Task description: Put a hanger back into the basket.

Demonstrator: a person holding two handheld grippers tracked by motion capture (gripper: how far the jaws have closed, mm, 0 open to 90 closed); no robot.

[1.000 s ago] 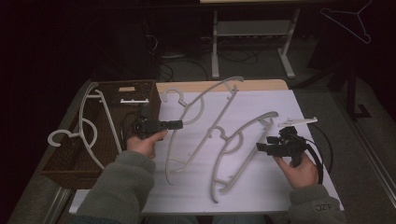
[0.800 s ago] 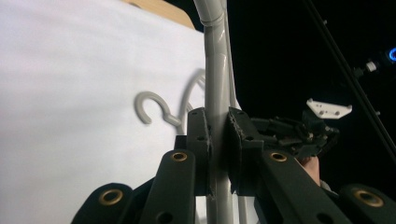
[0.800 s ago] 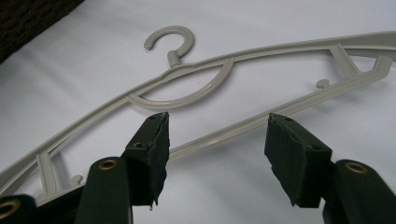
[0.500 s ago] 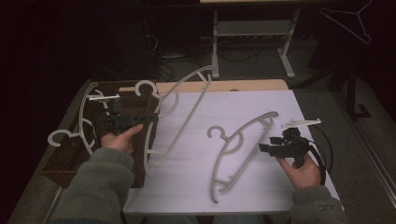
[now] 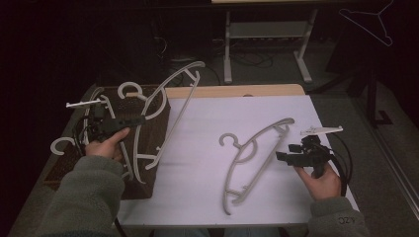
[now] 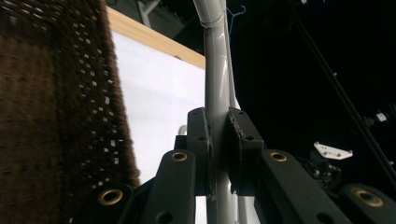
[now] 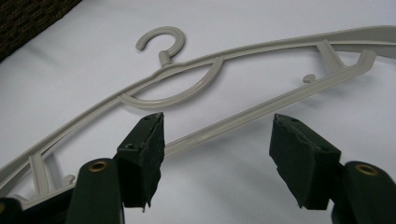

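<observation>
My left gripper (image 5: pixel 141 118) is shut on the bar of a pale grey plastic hanger (image 5: pixel 178 98) and holds it tilted in the air over the brown wicker basket (image 5: pixel 153 133). In the left gripper view both pads clamp that hanger's bar (image 6: pixel 212 70). A second grey hanger (image 5: pixel 257 143) lies flat on the white table cover. My right gripper (image 5: pixel 280 156) sits at its right end, open. Its jaws have just been opening. In the right gripper view the gripper (image 7: pixel 217 128) stands wide, the hanger (image 7: pixel 164 58) lying beyond the pads and untouched.
More pale hangers (image 5: pixel 59 145) rest in and over the basket at the table's left edge. The white cover (image 5: pixel 237 113) spreads across the table's middle. Behind the table stand a metal rack (image 5: pixel 267 29) and cables. A wire hanger (image 5: pixel 370 19) hangs at the top right.
My left hand has carried its hanger up and to the left, from the table cover to above the basket. The right gripper's jaws have widened; the second hanger lies where it was.
</observation>
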